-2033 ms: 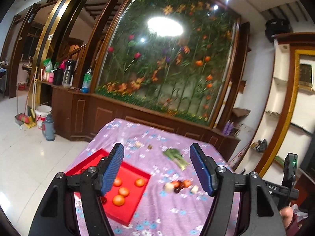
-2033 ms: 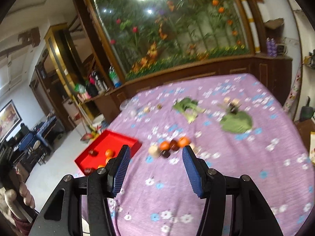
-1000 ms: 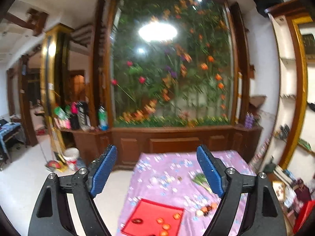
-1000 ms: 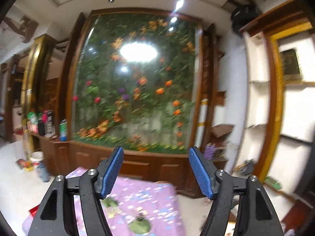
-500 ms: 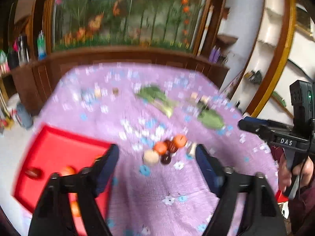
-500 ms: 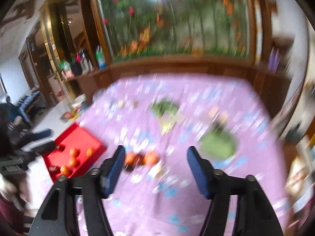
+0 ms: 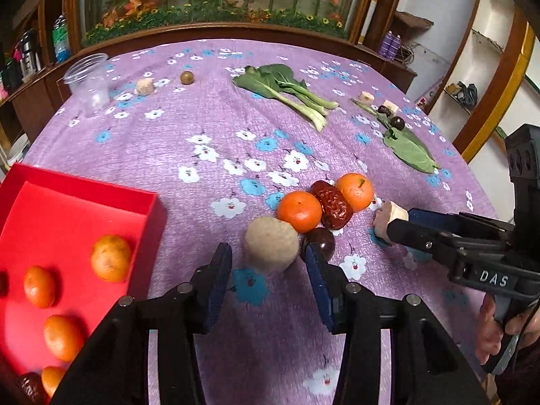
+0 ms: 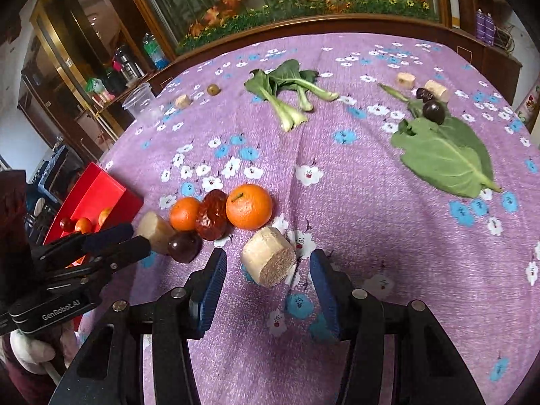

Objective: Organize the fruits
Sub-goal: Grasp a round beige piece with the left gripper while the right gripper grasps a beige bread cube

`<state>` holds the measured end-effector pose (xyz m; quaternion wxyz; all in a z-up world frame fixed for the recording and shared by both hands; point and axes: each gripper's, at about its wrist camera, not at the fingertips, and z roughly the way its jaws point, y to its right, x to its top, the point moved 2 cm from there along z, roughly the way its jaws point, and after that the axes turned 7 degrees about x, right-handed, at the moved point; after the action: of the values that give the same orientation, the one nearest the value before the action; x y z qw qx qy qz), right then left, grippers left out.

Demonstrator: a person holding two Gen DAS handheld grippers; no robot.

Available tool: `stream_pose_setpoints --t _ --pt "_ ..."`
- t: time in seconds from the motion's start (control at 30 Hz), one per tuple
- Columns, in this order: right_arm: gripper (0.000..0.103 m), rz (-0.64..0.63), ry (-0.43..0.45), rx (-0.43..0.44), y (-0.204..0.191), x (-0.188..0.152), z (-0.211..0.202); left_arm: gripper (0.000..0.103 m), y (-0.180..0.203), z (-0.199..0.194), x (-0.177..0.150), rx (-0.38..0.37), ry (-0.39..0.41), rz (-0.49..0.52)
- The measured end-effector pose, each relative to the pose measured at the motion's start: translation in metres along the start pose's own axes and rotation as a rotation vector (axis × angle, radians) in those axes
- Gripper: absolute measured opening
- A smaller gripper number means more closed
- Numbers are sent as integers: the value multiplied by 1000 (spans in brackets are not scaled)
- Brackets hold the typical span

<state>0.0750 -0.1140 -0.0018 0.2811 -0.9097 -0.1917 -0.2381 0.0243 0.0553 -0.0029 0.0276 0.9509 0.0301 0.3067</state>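
A cluster lies mid-table: two oranges (image 7: 299, 211) (image 8: 249, 206), a red date (image 7: 331, 204) between them, a dark round fruit (image 7: 320, 240) and two tan cut chunks. My left gripper (image 7: 268, 263) is open, its fingers either side of one tan chunk (image 7: 271, 248). My right gripper (image 8: 266, 271) is open around the other tan chunk (image 8: 269, 261). The red tray (image 7: 67, 209) at the left holds several oranges (image 7: 111, 258).
Bok choy (image 7: 287, 89), a green leaf (image 8: 445, 155), a clear plastic cup (image 7: 88, 82), a small brown fruit (image 7: 186, 77), a dark fruit (image 8: 433, 111) and more tan chunks (image 8: 437, 90) lie farther back on the purple flowered cloth (image 7: 189, 128). A wooden cabinet stands behind.
Both grippers swung down from pointing at the wall display and came in close over the fruit cluster. Each now straddles a tan chunk. Both stayed open.
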Motion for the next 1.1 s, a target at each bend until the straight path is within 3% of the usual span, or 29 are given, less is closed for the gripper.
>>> stream_pose_setpoints --t 0.33,0.5,0.57,0.73,1.1 --pt "55 -6 -7 -23 -2 -1 15 44 -2 16 9 0 18 -13" --pt "44 -30 -3 -50 -8 -4 16 46 -7 19 6 -15 15 -42" --pt "40 -32 1 -61 -9 -5 16 34 -4 17 5 -25 22 -31" --pt "40 -20 19 -60 -10 -8 13 34 -3 11 2 -28 23 -48" --pt "40 -19 63 -1 -28 -13 -15 34 -39 -52 -12 -70 121 -222"
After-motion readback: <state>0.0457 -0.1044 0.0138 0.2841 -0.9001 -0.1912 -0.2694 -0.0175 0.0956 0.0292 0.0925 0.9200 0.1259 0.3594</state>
